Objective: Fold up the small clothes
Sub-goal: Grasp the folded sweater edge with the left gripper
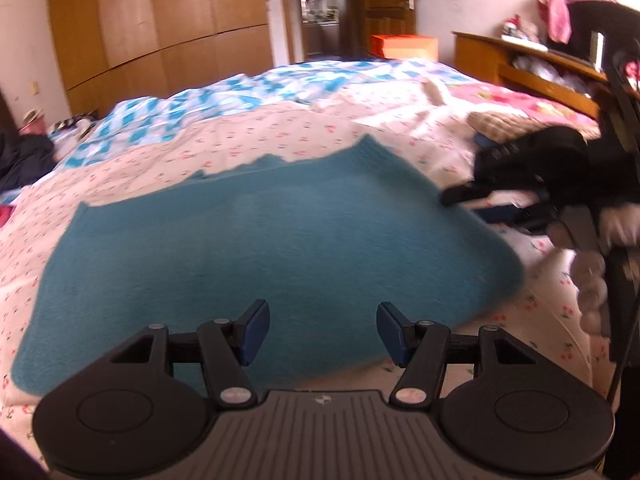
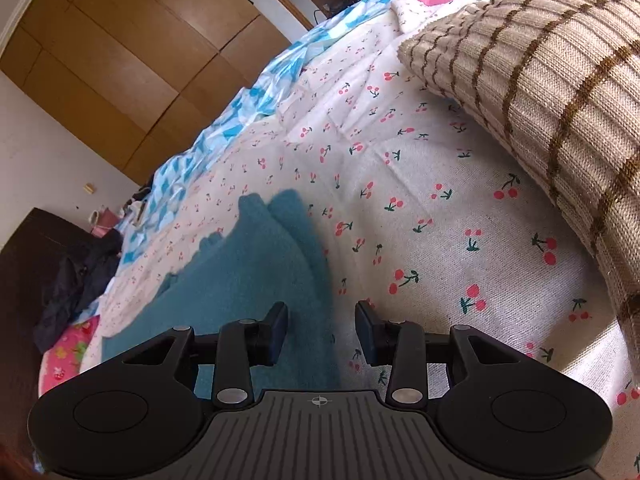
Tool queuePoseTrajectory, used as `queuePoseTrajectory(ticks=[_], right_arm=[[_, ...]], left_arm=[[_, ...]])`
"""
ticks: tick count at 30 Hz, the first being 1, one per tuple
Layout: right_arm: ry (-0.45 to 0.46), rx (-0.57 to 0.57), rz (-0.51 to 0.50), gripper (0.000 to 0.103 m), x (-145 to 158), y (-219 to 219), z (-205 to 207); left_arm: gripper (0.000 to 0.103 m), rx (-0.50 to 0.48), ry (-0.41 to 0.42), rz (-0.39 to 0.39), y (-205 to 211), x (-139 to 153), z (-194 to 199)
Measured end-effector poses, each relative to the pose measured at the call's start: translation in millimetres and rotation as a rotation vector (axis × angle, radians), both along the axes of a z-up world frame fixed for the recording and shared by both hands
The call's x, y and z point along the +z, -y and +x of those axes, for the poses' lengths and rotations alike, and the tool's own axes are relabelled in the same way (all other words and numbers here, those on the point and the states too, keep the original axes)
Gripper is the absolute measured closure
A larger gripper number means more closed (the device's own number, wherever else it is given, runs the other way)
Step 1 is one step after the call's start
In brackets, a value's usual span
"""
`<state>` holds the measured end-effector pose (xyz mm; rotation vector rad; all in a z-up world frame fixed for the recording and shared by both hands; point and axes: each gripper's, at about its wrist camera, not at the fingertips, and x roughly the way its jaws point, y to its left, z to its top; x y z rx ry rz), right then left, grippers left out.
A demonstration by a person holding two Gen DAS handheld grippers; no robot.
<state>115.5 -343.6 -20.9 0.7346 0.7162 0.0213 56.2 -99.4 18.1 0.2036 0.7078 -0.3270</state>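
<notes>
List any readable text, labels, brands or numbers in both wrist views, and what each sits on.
None readable in either view.
Small crosshair emblem on the right hand-held gripper's ribbed body: a mark, not lettering.
Same emblem on the left hand-held gripper's body: blurred, no letters.
Orange box beyond the bed: no print can be made out.
Cherry-print sheet, teal garment, striped knit: patterns only, no tags visible.

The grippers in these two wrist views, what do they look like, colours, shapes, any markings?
Both match. The left gripper and the right gripper are matte black, each with two round discs flanking a grey ribbed centre plate marked with a small crosshair. Silver pivot pins join angular black linkages to short fingers with dark blue pads. No cables or sleeves can be made out.
</notes>
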Motion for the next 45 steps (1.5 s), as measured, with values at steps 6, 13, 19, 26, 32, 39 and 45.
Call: queuePoseTrajectory(ticks=[6,13,19,26,32,39,45], right_arm=[[-0.001,-0.02,0.065,0.064,-1.8,16.1,-1.7],[0.0,-0.026,0.113,0.063,-6.1,27.9,-1.2],[0.002,-0.016,0.132,0.063,-9.6,31.8,0.9],[-0.006,0.019,0.124,0.063,-11.7,27.2,4.4],[0.01,0.022,0.179,0.062,-13.3,32.8,2.0],[0.048,0.06,0.26,0.05,-12.5,30.1,2.1],[0.009,0.113,0.301,0.036,-18.6,17.2,24.0]], left_arm=[[0.04,-0.108,0.028,0.081,40.4,-13.5,-13.9],[0.039,-0.213,0.152,0.278,83.5,-42.9,-23.0],[0.035,-0.221,0.234,0.366,110.1,-58.2,-10.9],[0.035,-0.214,0.247,0.362,110.1,-58.7,-6.0],[0.066,-0.216,0.251,0.324,98.9,-36.4,-2.2],[0.074,-0.147,0.186,0.159,78.0,-4.7,7.1],[0.076,-0.173,0.184,0.153,77.1,-11.2,-2.5]])
